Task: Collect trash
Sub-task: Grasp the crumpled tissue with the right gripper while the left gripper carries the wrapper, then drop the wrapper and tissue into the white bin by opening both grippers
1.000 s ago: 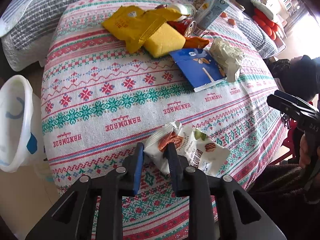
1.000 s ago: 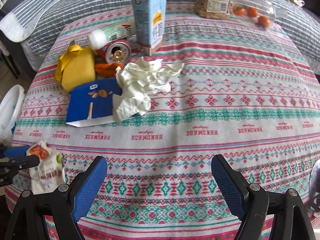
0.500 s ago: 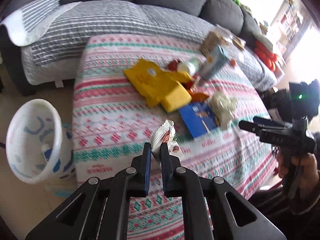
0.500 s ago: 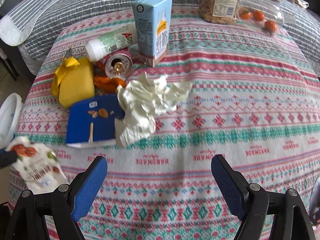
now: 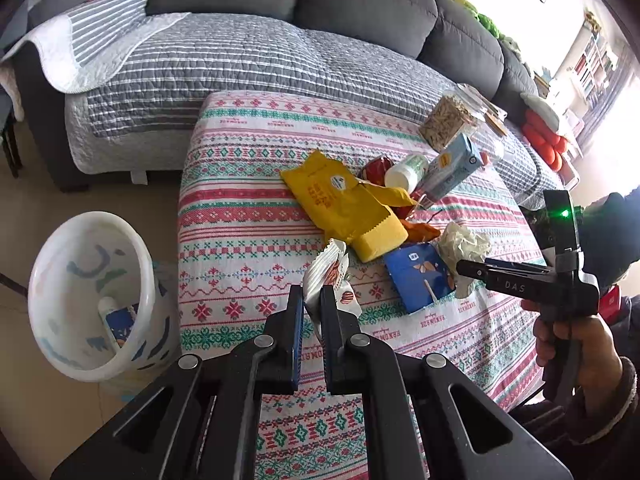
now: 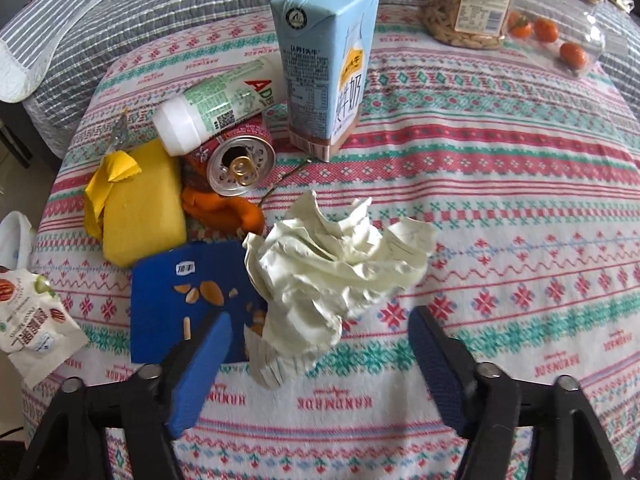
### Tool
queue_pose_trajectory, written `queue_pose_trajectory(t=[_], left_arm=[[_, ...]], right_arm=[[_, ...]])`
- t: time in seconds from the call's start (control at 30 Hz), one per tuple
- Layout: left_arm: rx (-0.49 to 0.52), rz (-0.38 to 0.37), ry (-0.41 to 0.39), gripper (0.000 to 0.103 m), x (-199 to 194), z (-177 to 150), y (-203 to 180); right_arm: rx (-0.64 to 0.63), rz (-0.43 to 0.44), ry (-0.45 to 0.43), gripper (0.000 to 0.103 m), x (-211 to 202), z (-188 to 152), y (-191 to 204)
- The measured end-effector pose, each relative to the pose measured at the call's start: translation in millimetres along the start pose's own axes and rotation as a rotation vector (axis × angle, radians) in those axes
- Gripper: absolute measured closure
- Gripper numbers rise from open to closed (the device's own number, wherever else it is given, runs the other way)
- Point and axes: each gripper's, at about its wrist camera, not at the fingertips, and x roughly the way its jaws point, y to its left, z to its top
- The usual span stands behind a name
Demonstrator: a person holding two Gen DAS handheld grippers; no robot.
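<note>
My left gripper [image 5: 311,300] is shut on a white nut snack wrapper [image 5: 328,276] and holds it above the table's left side; the wrapper also shows in the right wrist view [image 6: 32,320]. A white bin [image 5: 90,300] stands on the floor to the left of the table. My right gripper [image 6: 320,332] is open, just in front of a crumpled pale paper [image 6: 336,272]. Beside the paper lies a blue wrapper [image 6: 180,300]. Behind are a yellow wrapper [image 6: 136,208], an orange peel [image 6: 224,208], a red can [image 6: 236,164], a white bottle [image 6: 216,104] and a blue milk carton [image 6: 324,60].
The table wears a patterned cloth [image 6: 500,200]. A jar of snacks [image 6: 468,0] and a clear box of tomatoes [image 6: 560,36] stand at the far right. A grey sofa [image 5: 280,40] lies behind the table. The right gripper and hand show in the left wrist view [image 5: 532,284].
My left gripper has lifted the snack wrapper off the table and pulled back, bringing the bin into view. My right gripper has moved forward to the crumpled paper.
</note>
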Motion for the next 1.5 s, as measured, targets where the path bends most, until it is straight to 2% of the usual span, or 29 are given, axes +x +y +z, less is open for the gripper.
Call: queue_pose_trajectory(t=[0.07,0.2,0.3,0.4,0.6,0.8,1.03,1.23,1.5], left_arm=[[-0.007,0.005,0.0,0.095,0,0,1],[-0.023,0.012,-0.008,0.095,-2,0,6],[-0.036,0.01,-0.025,0.095,-8,2,12],[-0.052,0.017,-0.05,0.095,-17,4,18],[-0.111,0.038,-0.095,0.095,-37,7,45],[-0.185,0.081,-0.14,0.095,-57,6,83],[-0.259,0.173,-0.163,0.095,-70,-2,133],[-0.305,0.267,-0.148,0.095,-71,-16,180],[-0.289,0.329,-0.151,0.095,-56,-21,213]], right_arm=[[0.002,0.003,0.013,0.046,6,1,0],[0.011,0.03,0.033,0.069,11,2,-1],[0.008,0.023,0.017,0.076,5,1,-2],[0.013,0.028,-0.011,0.076,-9,1,-3],[0.041,0.119,-0.082,0.076,-42,2,-2],[0.018,0.183,-0.112,0.076,-58,5,22],[-0.04,0.238,-0.113,0.076,-55,13,71],[-0.102,0.287,-0.095,0.076,-41,19,123],[-0.183,0.333,-0.061,0.076,-13,22,188]])
